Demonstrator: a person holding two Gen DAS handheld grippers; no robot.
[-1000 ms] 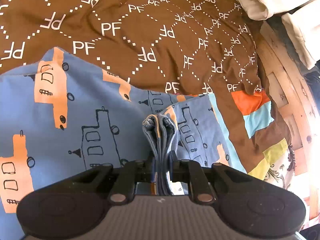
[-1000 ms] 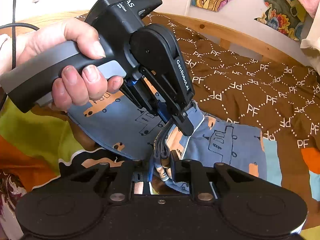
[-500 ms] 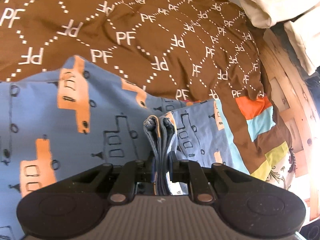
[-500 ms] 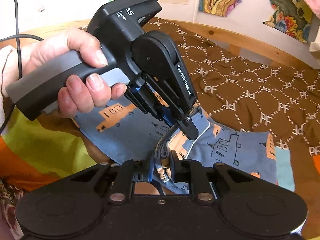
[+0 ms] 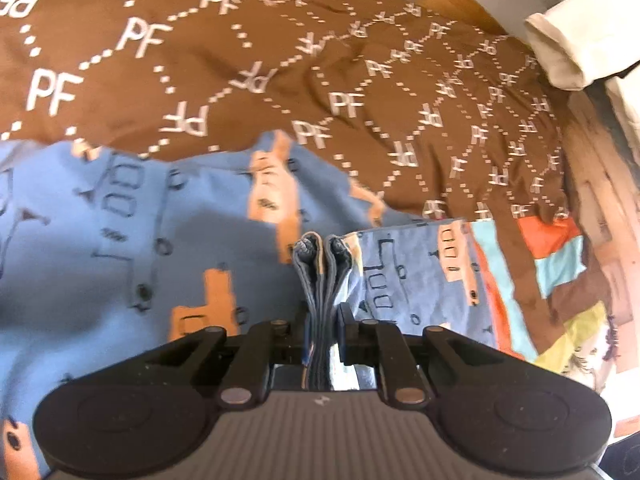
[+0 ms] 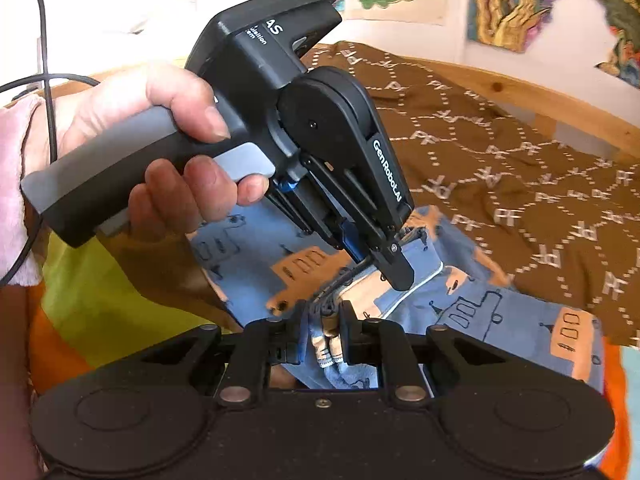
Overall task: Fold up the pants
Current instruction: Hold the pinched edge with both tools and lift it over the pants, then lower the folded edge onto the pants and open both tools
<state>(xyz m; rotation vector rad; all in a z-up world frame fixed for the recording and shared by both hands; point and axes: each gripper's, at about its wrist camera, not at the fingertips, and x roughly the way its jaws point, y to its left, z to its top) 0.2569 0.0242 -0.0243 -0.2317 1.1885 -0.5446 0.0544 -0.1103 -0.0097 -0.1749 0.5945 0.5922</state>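
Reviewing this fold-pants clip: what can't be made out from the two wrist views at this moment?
- Pants outline: cut off by the left and lower edges of the left wrist view and covered by the tongs' body; waist or leg end unclear.
- Layers pinched in the left tongs: bunched, count unreadable.
- Right tongs grip: fabric there is crumpled and shadowed.
- Pants under the left hand: hidden in the right wrist view.

A wooden-framed bed [image 6: 500, 80] carries a brown PF-printed cover [image 5: 360, 80]; the blue patterned pants [image 5: 120, 260] lie on it beside colourful patchwork near the bed's edge.
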